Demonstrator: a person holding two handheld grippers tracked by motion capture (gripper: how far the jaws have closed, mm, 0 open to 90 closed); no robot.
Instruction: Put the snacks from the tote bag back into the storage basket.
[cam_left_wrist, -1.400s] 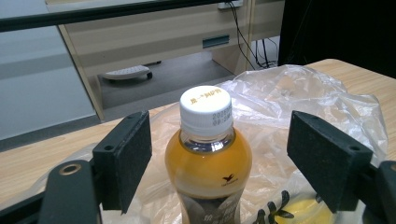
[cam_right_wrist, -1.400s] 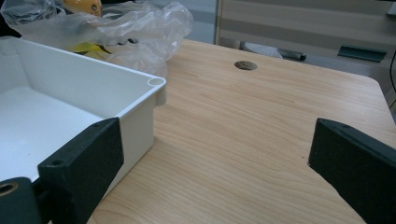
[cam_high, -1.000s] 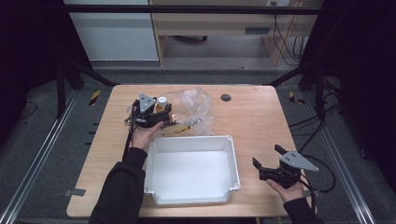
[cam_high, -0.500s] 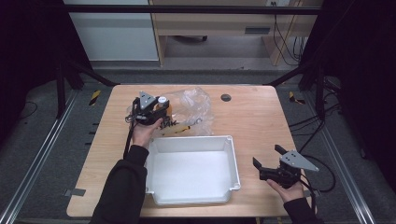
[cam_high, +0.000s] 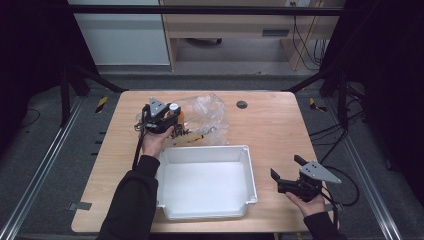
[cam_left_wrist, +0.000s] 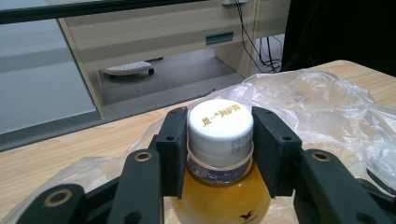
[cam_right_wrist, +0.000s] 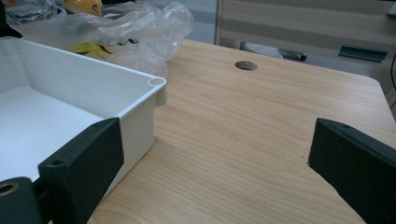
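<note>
Near edge, right: the right hand-held gripper (cam_high: 286, 173) rests in the person's hand low over the tabletop (cam_high: 280, 130), its jaws spread wide with nothing between them; in the right gripper view the two black pads stand far apart over bare wood. Near centre: a white plastic tray (cam_high: 249, 172) sits on the tabletop, just left of the right hand-held gripper and apart from it; its inside looks bare. Beyond the tray, touching or nearly touching its far rim: a crumpled clear plastic bag (cam_high: 210, 112) lies on the wood, with a yellow item (cam_high: 192, 137) showing through it; what that item is cannot be told. Far left of the bag: the left hand-held gripper (cam_high: 170, 114) is clamped on a bottle (cam_left_wrist: 224, 186) of amber liquid, the pads (cam_left_wrist: 173, 149) pressing either side of its white cap (cam_left_wrist: 220, 125), which carries gold printing. The bottle stands upright among the folds of the bag. Far centre-right: a small dark round hole (cam_high: 242, 104) marks the tabletop.
</note>
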